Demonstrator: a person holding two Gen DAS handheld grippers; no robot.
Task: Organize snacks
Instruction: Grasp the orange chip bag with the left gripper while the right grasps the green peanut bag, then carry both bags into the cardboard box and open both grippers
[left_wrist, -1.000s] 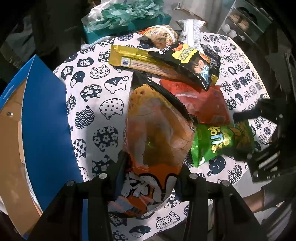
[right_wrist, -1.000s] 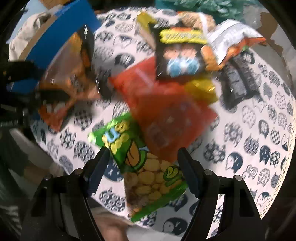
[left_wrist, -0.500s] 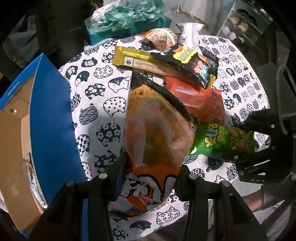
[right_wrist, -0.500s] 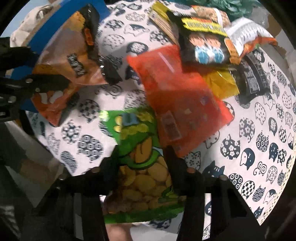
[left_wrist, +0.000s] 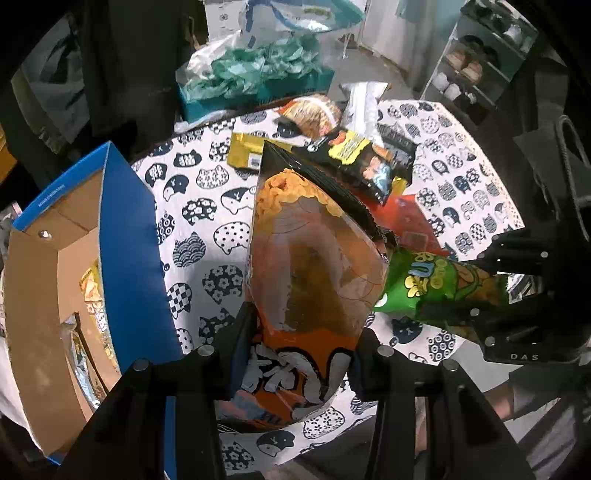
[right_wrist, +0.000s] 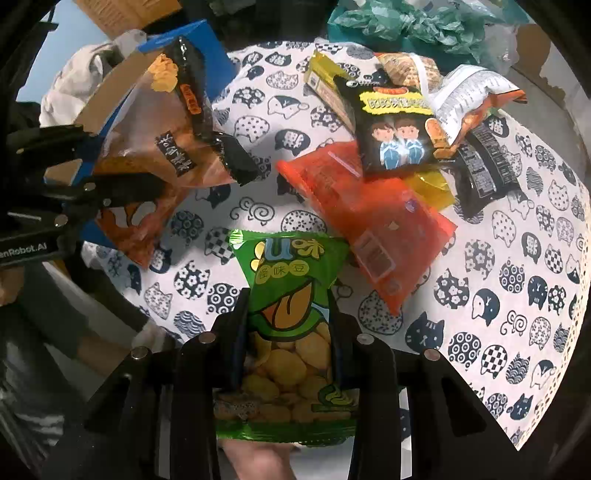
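My left gripper (left_wrist: 299, 332) is shut on a large orange snack bag (left_wrist: 310, 266) with a black top strip, held above the table beside the open blue box (left_wrist: 129, 236). The same bag shows in the right wrist view (right_wrist: 162, 147). My right gripper (right_wrist: 288, 325) is shut on a green bean snack bag (right_wrist: 291, 321), lifted over the table's near edge; it also shows in the left wrist view (left_wrist: 436, 284). A red bag (right_wrist: 369, 218), a black cartoon bag (right_wrist: 399, 133), a yellow pack (right_wrist: 325, 81) and more lie piled on the cat-print tablecloth (right_wrist: 517, 295).
The blue box has brown inner walls and foil packs inside (left_wrist: 88, 306). A teal bin of green plastic (left_wrist: 258, 74) stands behind the table. A shoe rack (left_wrist: 480, 62) is at the far right. The left gripper body (right_wrist: 55, 192) sits left in the right wrist view.
My right gripper closed on the green bag and lifted it off the table. My left gripper raised the orange bag, and the blue box's inside came into view.
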